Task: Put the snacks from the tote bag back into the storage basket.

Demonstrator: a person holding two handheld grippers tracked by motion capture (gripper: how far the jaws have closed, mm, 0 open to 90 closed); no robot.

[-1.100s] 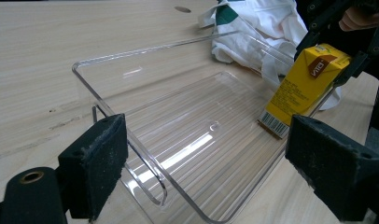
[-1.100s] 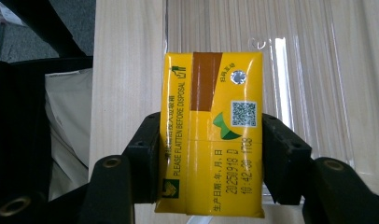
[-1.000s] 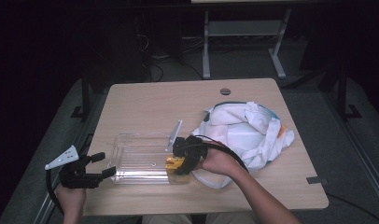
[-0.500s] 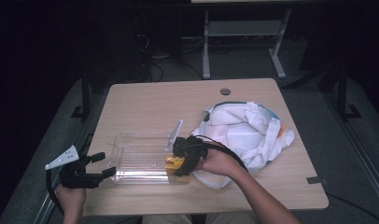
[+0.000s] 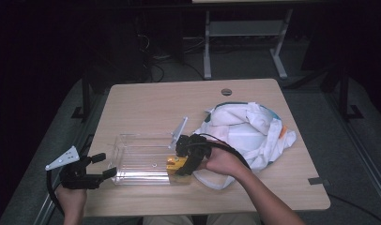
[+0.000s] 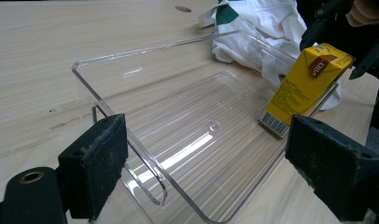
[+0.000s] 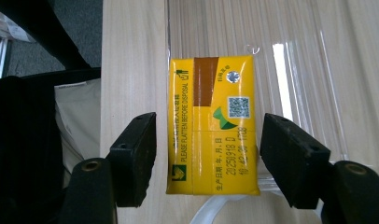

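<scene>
Here, in the high view, a clear tray [image 5: 141,159] lies on the table [image 5: 146,101] beside a white bag [image 5: 247,131]. The right gripper [image 5: 181,164] points down over a yellow carton [image 5: 175,162] at the tray's right end. The left gripper [image 5: 102,165] waits at the tray's left end, jaws apart and empty.

In the left gripper view, the carton [image 6: 306,84] stands tilted against the tray's [image 6: 131,56] far wall.

In the right gripper view, the jaws have just been opening. The carton [image 7: 213,123] sits between them, a gap showing on each side, so it is not gripped.
</scene>
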